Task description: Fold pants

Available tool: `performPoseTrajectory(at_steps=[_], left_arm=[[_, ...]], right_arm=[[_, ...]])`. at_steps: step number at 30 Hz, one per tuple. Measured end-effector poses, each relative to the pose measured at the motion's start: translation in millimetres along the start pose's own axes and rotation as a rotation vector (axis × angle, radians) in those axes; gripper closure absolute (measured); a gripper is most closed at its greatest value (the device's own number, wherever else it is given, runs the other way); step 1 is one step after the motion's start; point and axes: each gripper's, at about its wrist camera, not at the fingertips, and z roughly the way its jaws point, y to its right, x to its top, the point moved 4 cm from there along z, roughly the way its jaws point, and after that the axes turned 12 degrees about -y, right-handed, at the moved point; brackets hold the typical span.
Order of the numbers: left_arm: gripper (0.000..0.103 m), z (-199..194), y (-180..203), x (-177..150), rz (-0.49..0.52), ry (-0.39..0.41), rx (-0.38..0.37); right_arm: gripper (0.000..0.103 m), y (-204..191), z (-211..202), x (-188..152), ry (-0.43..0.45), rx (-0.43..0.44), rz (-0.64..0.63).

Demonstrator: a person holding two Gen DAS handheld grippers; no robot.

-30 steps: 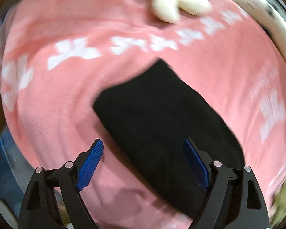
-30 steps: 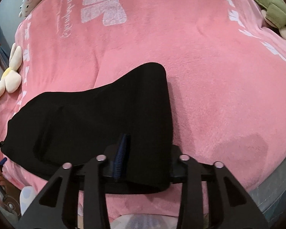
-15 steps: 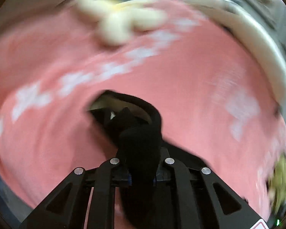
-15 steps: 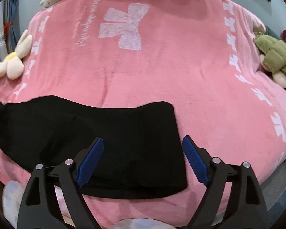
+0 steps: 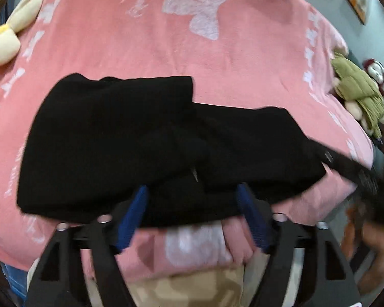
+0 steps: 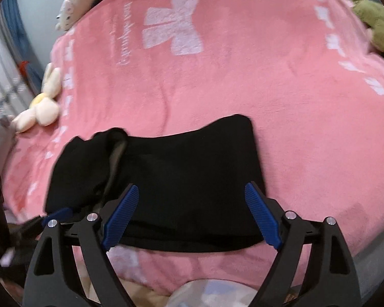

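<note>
Both grippers, left gripper (image 5: 192,215) and right gripper (image 6: 192,215), stand released over the pants (image 6: 181,179), apparently lying lengthwise along the bed's (image 6: 243,81) near edge; left's jaws just opened.

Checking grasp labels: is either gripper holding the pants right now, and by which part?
Nothing is held. The left gripper, whose jaws have just been opening, and the right gripper both stand open over the pants, which lie folded on the blanket.

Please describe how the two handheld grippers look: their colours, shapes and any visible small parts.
Both look alike. The left gripper and the right gripper each have a black plastic frame with triangular cut-outs, silver round screws at the joints, and two fingers tipped with blue ribbed pads. No cables or sleeves are visible.
</note>
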Motion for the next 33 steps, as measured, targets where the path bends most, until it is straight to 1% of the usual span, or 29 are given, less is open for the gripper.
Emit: performPoseTrajectory(at_steps=[1,2,3,5,7,9,10,11,12,13,14,15,16,17,18,19,21,22,23,24,25,26,27,28,29,30,31,32,33], left_arm=[[0.027,-7,0,-8,0.007,0.012,0.018],[0.026,-12,-3,-14,0.015,0.020,0.040],[0.025,-18,-12,-23,0.012,0.016,0.073],[0.025,-23,-26,-32,-0.019,0.001,0.096],[0.025,-28,-50,-40,-0.088,-0.027,0.106],[0.025,-32,-66,-44,-0.128,-0.025,0.118],[0.025,-34,-74,-46,-0.144,-0.024,0.120],[0.025,-36,-80,-46,-0.156,-0.018,0.118],[0.025,-39,-84,-42,-0.165,-0.011,0.119],[0.025,-40,-88,-40,-0.171,-0.002,0.117],[0.025,-43,-93,-40,-0.178,0.009,0.117],[0.025,-42,-96,-37,-0.186,0.013,0.116],[0.025,-43,-99,-36,-0.192,0.015,0.113],[0.025,-44,-104,-35,-0.200,0.019,0.104],[0.025,-48,-107,-32,-0.210,0.029,0.090],[0.024,-51,-108,-29,-0.217,0.038,0.078],[0.024,-60,-108,-22,-0.219,0.066,0.048],[0.023,-64,-106,-19,-0.219,0.082,0.042],[0.021,-66,-105,-15,-0.218,0.100,0.035],[0.020,-64,-104,-13,-0.219,0.106,0.034],[0.020,-61,-102,-11,-0.223,0.103,0.034],[0.020,-55,-101,-9,-0.228,0.088,0.022],[0.020,-50,-99,-8,-0.230,0.077,0.011],[0.020,-44,-97,-7,-0.230,0.064,0.006],[0.020,-35,-92,-7,-0.223,0.044,0.008],[0.020,-32,-90,-7,-0.215,0.036,0.011],[0.020,-27,-87,-6,-0.206,0.026,0.016],[0.020,-25,-84,-6,-0.199,0.017,0.021],[0.020,-23,-81,-6,-0.192,0.012,0.026]], right_arm=[[0.020,-4,2,2,-0.013,0.042,0.007],[0.020,-13,6,7,-0.036,0.107,0.007],[0.020,-22,12,11,-0.060,0.150,-0.006],[0.020,-46,35,19,-0.127,0.235,-0.047],[0.020,-63,59,23,-0.169,0.269,-0.063],[0.020,-76,91,23,-0.234,0.292,-0.045],[0.028,-81,102,22,-0.257,0.307,-0.038],[0.039,-89,115,19,-0.276,0.325,-0.033],[0.053,-96,122,18,-0.280,0.332,-0.036],[0.063,-101,124,17,-0.277,0.326,-0.044],[0.071,-108,123,18,-0.267,0.298,-0.067],[0.080,-113,119,20,-0.263,0.295,-0.086],[0.083,-114,112,23,-0.256,0.309,-0.090],[0.084,-116,97,33,-0.232,0.335,-0.098],[0.084,-119,79,43,-0.194,0.338,-0.119],[0.085,-123,55,54,-0.139,0.321,-0.155],[0.084,-121,18,69,-0.061,0.275,-0.200],[0.084,-113,-4,77,-0.017,0.233,-0.216],[0.084,-104,-14,81,0.006,0.193,-0.215],[0.084,-88,-23,83,0.011,0.115,-0.223],[0.084,-77,-25,82,0.014,0.070,-0.218],[0.084,-55,-22,79,0.007,-0.007,-0.193],[0.084,-28,-12,73,-0.018,-0.064,-0.143],[0.083,-10,-3,68,-0.044,-0.089,-0.110],[0.080,13,15,58,-0.099,-0.115,-0.070],[0.073,30,31,47,-0.149,-0.098,-0.035],[0.071,34,34,42,-0.140,-0.044,-0.007],[0.067,36,30,41,-0.117,0.029,0.041],[0.058,36,29,43,-0.120,0.044,0.046]])
